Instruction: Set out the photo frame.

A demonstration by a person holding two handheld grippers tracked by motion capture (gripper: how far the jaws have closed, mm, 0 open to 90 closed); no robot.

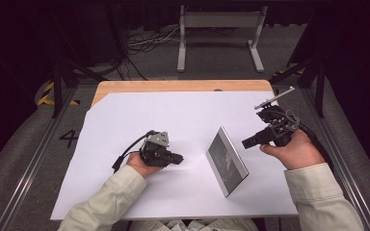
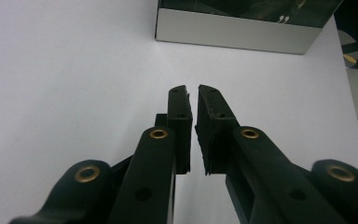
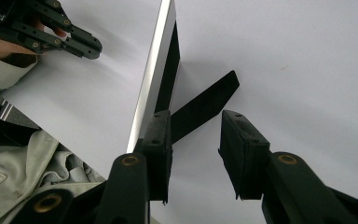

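A silver-edged picture frame (image 1: 227,161) with a dark glass front stands tilted on a white sheet (image 1: 173,110). Its black prop leg (image 3: 205,105) rests on the sheet behind it. My left gripper (image 1: 177,157) lies low on the sheet left of the frame and points at it. Its jaws are almost together, a thin slit between the pads and nothing in it (image 2: 193,88); the frame's bottom edge (image 2: 233,30) is ahead. My right gripper (image 1: 248,142) hangs just right of the frame, open and holding nothing (image 3: 196,115). The frame's edge (image 3: 156,70) runs beside one of its jaws.
The sheet covers a wooden table (image 1: 173,85) whose far edge shows. A grey metal stand (image 1: 220,29) and loose cables (image 1: 149,41) lie on the floor beyond. Metal rails (image 1: 38,149) run along both sides of the table.
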